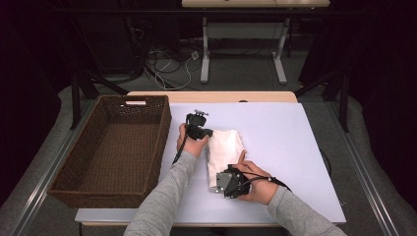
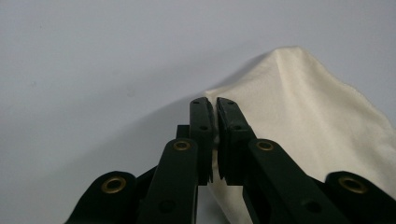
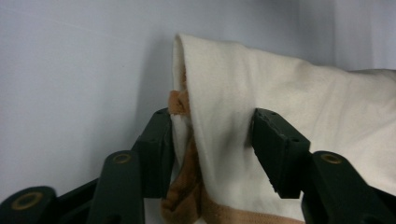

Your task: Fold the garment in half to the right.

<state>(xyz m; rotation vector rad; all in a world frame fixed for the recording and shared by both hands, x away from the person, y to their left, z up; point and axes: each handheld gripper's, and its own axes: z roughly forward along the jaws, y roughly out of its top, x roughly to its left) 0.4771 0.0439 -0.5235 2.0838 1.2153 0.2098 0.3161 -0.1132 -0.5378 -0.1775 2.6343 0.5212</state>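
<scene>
Right gripper (image 1: 222, 183), near front edge of table (image 1: 295, 147): jaws apart, straddling the cream cloth's (image 1: 223, 150) hem, not yet pinching. Left gripper (image 1: 200, 132): jaws clamped on the cloth's far corner, likely for folding. Wicker basket (image 1: 74, 167): left edge.

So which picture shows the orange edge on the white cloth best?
The right gripper view: the orange edge runs along the cloth right between that tool's jaws. The left gripper view shows plain white cloth. In the high view the cloth is too small to tell.
</scene>
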